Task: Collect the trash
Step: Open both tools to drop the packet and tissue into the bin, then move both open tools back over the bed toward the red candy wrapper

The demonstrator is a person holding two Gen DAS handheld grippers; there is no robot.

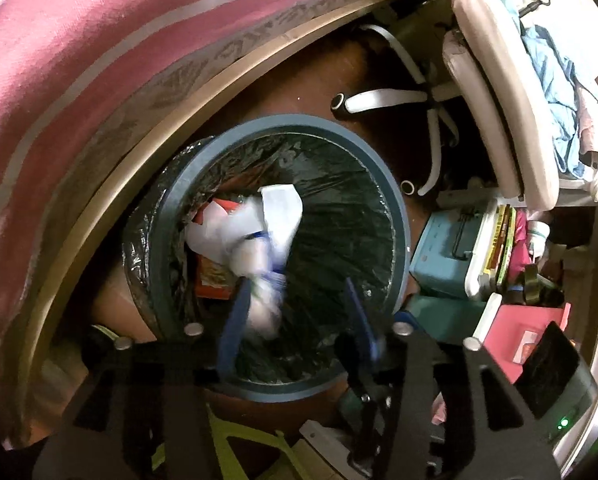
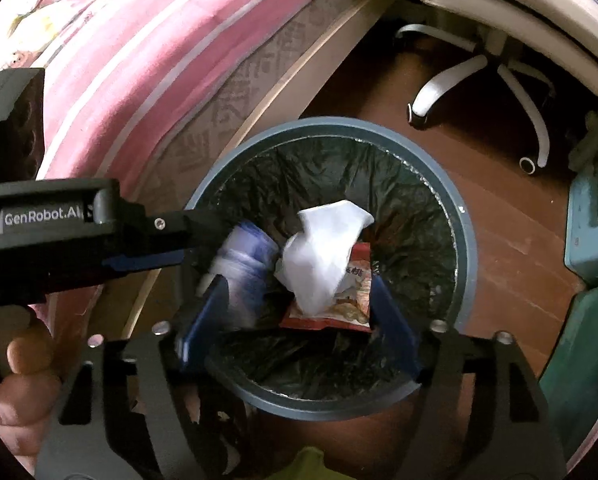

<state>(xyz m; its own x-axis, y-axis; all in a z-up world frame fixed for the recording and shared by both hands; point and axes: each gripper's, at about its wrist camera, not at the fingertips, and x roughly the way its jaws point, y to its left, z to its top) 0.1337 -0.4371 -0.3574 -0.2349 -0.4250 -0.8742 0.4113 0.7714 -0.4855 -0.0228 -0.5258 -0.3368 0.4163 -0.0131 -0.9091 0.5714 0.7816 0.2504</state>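
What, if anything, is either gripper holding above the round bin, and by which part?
Nothing. The left gripper and right gripper are open; the blurred white-and-blue bottle and crumpled white paper are loose above the black-lined blue-grey bin.

Both wrist views above bin (image 1: 399,208)

White crumpled paper (image 2: 323,256), blurred bottle (image 2: 243,264), red wrapper (image 2: 351,300) inside black-lined bin (image 2: 465,248).

Below the jaws stands 1 trash bin (image 2: 465,248) with 1 black liner (image 2: 411,216). Inside lie 1 white crumpled paper (image 2: 319,252) and 1 red snack wrapper (image 2: 351,304); 1 blurred white-and-blue piece (image 2: 243,264) shows at the left jaw. Beyond the jaws, 1 chair base (image 2: 495,76).
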